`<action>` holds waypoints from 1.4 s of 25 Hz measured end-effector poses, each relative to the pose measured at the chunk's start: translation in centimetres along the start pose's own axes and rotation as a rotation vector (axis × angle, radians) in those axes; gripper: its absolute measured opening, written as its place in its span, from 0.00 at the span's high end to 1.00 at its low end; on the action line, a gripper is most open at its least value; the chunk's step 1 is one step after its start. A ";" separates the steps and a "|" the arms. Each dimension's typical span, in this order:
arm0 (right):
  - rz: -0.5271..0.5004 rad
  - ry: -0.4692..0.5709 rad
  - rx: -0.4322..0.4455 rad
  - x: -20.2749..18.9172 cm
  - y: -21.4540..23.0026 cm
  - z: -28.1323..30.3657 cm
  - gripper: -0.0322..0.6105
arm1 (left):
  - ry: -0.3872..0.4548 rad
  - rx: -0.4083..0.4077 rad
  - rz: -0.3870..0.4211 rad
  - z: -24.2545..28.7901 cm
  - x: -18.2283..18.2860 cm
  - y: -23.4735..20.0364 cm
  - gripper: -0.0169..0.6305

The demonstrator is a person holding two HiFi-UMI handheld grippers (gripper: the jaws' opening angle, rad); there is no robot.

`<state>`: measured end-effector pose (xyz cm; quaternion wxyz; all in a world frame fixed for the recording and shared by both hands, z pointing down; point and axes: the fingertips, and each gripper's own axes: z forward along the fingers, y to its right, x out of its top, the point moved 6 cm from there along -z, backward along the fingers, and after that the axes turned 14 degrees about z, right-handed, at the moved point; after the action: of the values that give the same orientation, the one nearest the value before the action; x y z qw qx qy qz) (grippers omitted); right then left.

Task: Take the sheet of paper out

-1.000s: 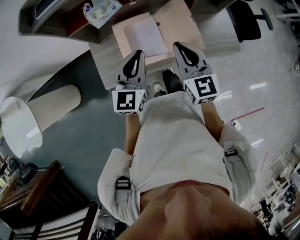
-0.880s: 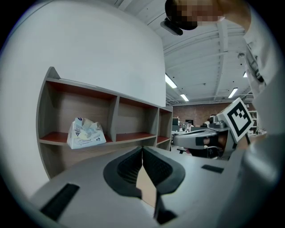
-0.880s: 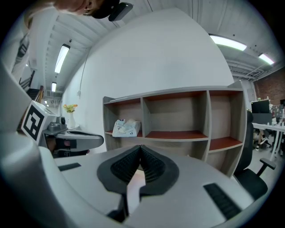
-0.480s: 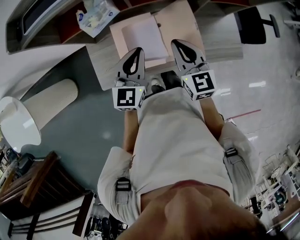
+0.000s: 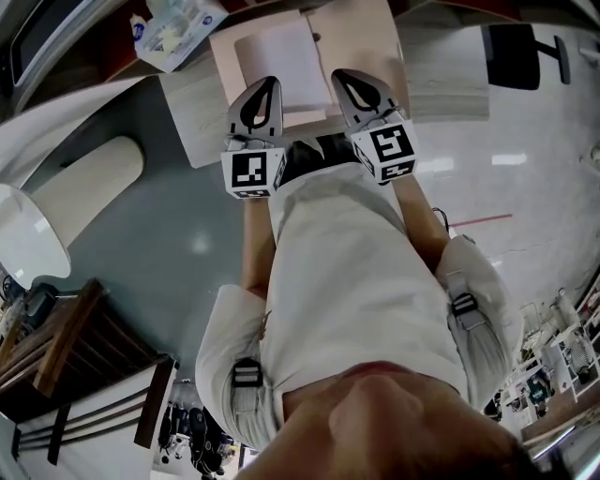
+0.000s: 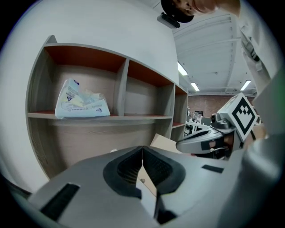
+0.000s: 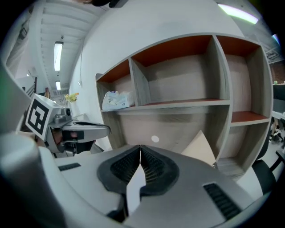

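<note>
Sheet of paper (image 5: 279,61) lies on the open folder (image 5: 364,36); left gripper (image 5: 266,84) and right gripper (image 5: 343,77), both clenched empty, have closed in, probably not touching yet.

Two claws (left claw (image 5: 266,84), right claw (image 5: 343,77)), one paper sheet (image 5: 277,58), one folder (image 5: 361,36), one tissue pack (image 5: 175,26).

Left gripper (image 5: 266,82) and right gripper (image 5: 343,75) side by side over a wooden desk (image 5: 192,127), jaws together, tips over a white sheet of paper (image 5: 277,52) on a tan folder (image 5: 361,37), tissue pack (image 5: 173,26) beyond
</note>
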<state>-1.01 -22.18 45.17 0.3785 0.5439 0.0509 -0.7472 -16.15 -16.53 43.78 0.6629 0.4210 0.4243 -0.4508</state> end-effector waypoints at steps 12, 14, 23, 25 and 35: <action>0.027 -0.108 -0.009 -3.6 2.2 4.2 0.92 | -0.065 -0.036 -0.054 3.0 -4.4 -0.6 0.94; 0.033 -0.125 -0.024 -4.2 2.4 4.7 0.92 | -0.075 -0.058 -0.058 3.4 -5.2 -0.6 0.94; 0.063 -0.164 -0.109 -6.8 3.2 6.6 0.92 | -0.115 -0.157 -0.058 5.1 -8.0 -0.9 0.94; 0.073 -0.173 -0.128 -7.6 3.3 6.9 0.92 | -0.128 -0.178 -0.052 5.5 -8.6 -0.8 0.94; 0.087 -0.212 -0.163 -9.9 3.8 8.0 0.92 | -0.166 -0.258 -0.045 6.8 -10.9 -0.1 0.94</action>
<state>-3.61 -23.70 58.11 0.4568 0.4311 0.0473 -0.7767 -17.50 -20.28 55.94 0.7341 0.2839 0.4318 -0.4405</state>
